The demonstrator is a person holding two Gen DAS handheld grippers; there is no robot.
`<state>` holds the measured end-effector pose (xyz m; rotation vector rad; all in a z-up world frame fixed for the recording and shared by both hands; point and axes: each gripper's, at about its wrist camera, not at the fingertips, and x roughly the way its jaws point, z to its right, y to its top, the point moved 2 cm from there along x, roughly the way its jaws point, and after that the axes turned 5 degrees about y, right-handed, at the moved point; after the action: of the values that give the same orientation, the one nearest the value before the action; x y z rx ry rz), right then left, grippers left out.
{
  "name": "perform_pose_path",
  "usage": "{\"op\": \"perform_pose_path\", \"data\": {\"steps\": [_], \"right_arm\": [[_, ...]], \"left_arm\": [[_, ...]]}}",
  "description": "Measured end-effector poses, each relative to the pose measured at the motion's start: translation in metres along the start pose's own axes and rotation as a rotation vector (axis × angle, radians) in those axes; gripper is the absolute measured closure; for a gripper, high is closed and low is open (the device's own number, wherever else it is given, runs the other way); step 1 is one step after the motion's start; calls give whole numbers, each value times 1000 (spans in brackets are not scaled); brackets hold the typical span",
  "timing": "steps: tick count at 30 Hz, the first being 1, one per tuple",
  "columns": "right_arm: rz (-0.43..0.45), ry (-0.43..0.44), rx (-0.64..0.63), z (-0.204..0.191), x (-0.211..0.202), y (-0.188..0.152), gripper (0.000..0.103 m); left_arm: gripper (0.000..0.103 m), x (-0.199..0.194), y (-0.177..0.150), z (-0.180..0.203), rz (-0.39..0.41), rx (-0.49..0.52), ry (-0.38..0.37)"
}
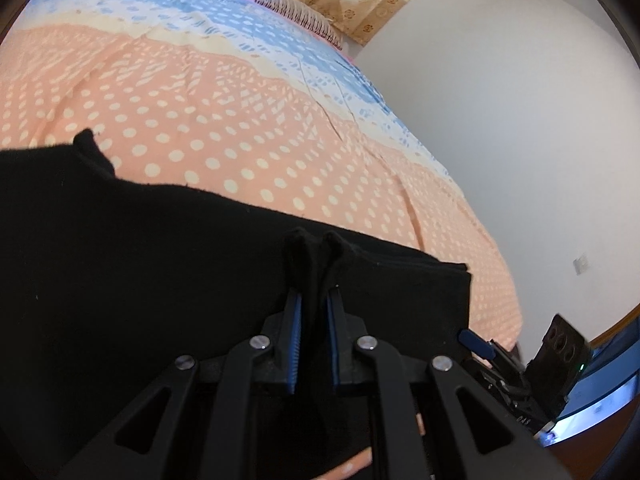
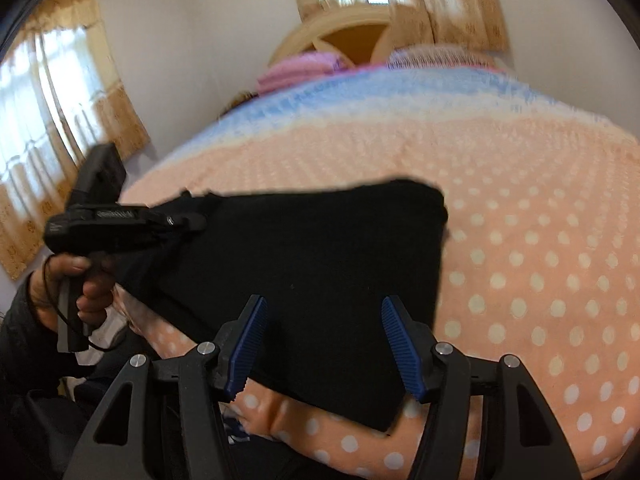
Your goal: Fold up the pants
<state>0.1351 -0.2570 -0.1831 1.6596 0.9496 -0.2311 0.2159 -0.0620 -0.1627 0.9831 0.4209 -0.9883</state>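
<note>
Black pants [image 2: 320, 248] lie folded in a flat block on the bed. My left gripper [image 1: 314, 280] is shut on a pinch of the pants' black cloth [image 1: 160, 260], near their right edge in its own view. The right wrist view shows that same left gripper [image 2: 188, 220] at the pants' left corner, held by a hand [image 2: 88, 280]. My right gripper [image 2: 324, 308] stands open above the near edge of the pants, its blue pads [image 2: 248, 344] wide apart and pressing on nothing. One of its blue-padded fingers [image 1: 476, 340] shows at the lower right of the left wrist view.
The bed carries a peach quilt [image 2: 520, 200] with white dots and a blue band farther back. Pink bedding [image 2: 304, 66] and a wooden headboard [image 2: 344, 36] are at the far end. Curtained windows [image 2: 52, 100] and a white wall [image 1: 500, 120] surround the bed.
</note>
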Motion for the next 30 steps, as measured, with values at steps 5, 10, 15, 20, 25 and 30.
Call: {"op": "perform_pose_path", "data": {"steps": [5,10,15,20,25,30], "right_arm": [[41,9,-5,-6,-10,8,41],[115,15,61,6,-12,39,38],[20,14,168,38,31,51,37],[73,-45,79,7,5,50,37],[59,56,-31,-55,7,46,37],[-28,117,-173,-115,47,28,37]], "left_arm": [[82,-6,-2,7,41,64,48],[67,-14,-9,8,73,128,113],[64,-15,-13,7,72,164,134],[38,-30,-16,8,108,180,168],[33,-45,-17,-3,144,163,202],[30,-62,-15,-22,186,134,261]]}}
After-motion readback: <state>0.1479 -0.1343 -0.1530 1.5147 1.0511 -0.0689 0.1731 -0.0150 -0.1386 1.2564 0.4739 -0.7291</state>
